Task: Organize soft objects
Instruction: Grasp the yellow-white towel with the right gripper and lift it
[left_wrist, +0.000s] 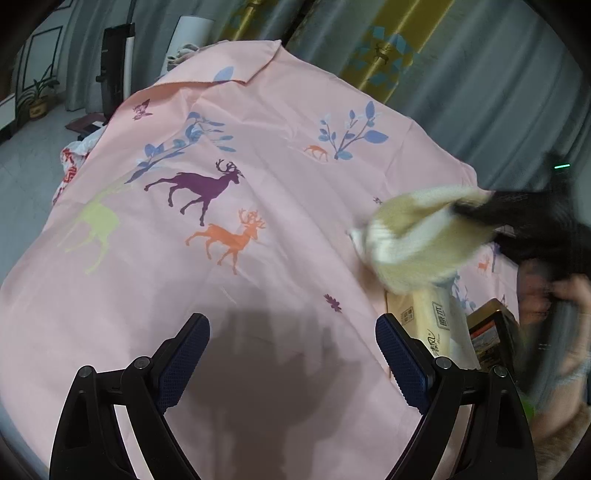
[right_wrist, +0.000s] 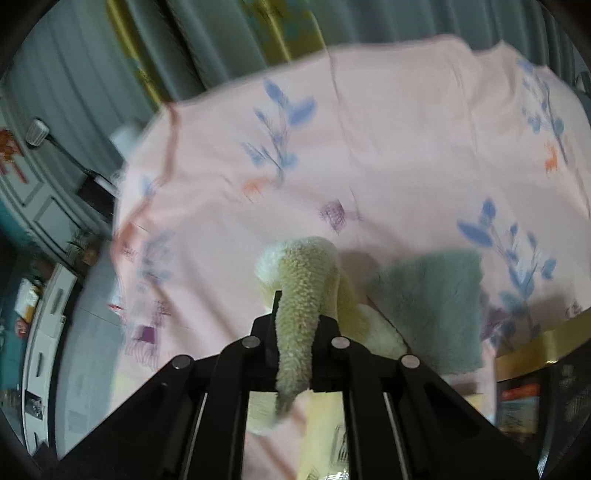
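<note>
Right hand-held gripper (right_wrist: 295, 332) carrying a fuzzy cream towel (right_wrist: 303, 280) over the pink deer-print sheet (left_wrist: 258, 184).

It tilts downward, jaws clamped tight on the bunched, blurred towel, whose loose end droops. A grey-green fluffy cloth (right_wrist: 428, 306) lies flat just beside. The left hand-held gripper (left_wrist: 291, 354) hovers wide open, empty.

Looks like home, bedroom or living room. Pink deer-print sheet (left_wrist: 258, 221) spread right under left gripper, grey-and-gold curtains (left_wrist: 461, 74) hanging beyond it. Potted plant (left_wrist: 38, 96) on tiled floor (left_wrist: 26, 177) far off to left, panelled wall (right_wrist: 40, 199) out left of right gripper.
</note>
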